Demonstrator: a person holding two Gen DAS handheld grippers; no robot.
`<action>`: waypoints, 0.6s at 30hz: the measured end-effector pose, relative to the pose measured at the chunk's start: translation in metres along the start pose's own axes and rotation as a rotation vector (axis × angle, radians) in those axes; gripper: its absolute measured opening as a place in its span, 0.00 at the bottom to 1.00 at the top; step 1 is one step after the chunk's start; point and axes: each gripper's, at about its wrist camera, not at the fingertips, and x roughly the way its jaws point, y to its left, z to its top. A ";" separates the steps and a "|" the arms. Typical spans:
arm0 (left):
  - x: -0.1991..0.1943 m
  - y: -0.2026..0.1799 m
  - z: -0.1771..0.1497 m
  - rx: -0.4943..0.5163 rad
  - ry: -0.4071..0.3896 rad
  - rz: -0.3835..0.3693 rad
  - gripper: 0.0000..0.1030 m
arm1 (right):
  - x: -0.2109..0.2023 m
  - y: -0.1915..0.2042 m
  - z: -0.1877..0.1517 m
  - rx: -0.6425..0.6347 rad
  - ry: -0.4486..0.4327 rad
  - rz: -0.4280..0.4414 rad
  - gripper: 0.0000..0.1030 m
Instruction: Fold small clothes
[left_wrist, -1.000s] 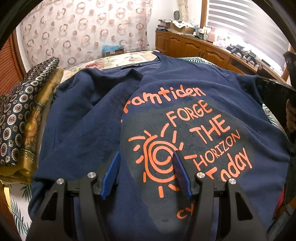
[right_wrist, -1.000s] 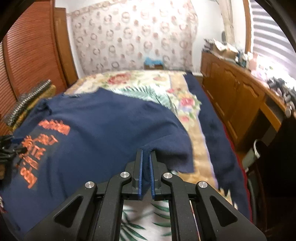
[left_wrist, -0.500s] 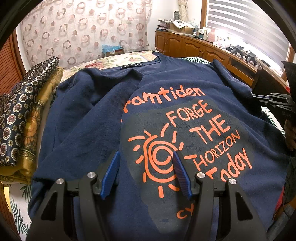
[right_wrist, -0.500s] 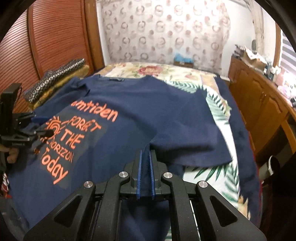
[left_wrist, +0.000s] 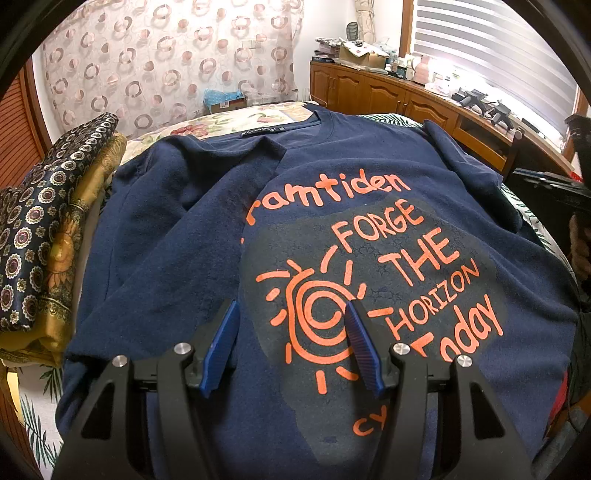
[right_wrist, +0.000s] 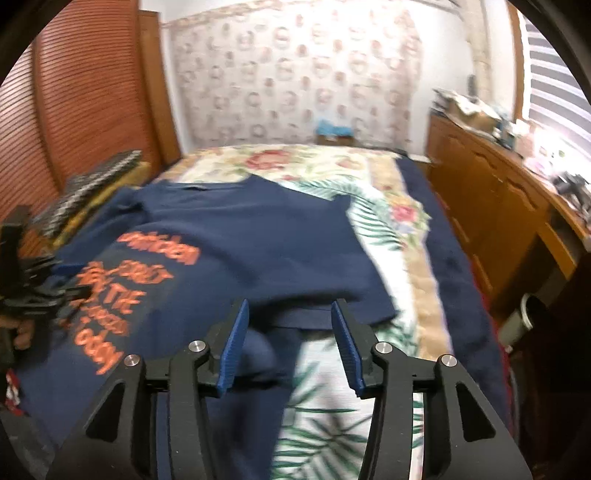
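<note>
Right tongs (right_wrist: 290, 341): jaws have just been opening, now about half apart, pads clear of the cloth. The sleeve edge they pinched a second ago lies loose below and between them. Judged: right sleeve drawn in over the body and let go.

Left tongs (left_wrist: 291, 347): unchanged, roughly half open above the sun print, gripping nothing.

Count: one navy T-shirt (left_wrist: 332, 206), spread face-up on the bed (right_wrist: 369, 173); one stack of patterned fabrics (left_wrist: 40, 236) beside it; two tongs.
</note>
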 end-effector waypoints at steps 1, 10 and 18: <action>0.000 0.000 0.000 0.000 0.000 0.000 0.57 | 0.006 -0.005 -0.001 0.014 0.015 -0.014 0.46; 0.000 0.000 0.000 0.000 0.000 0.000 0.57 | 0.028 -0.039 0.003 0.088 0.055 -0.059 0.46; 0.000 0.000 0.000 0.000 0.000 0.000 0.57 | 0.048 -0.044 0.006 0.082 0.109 -0.082 0.45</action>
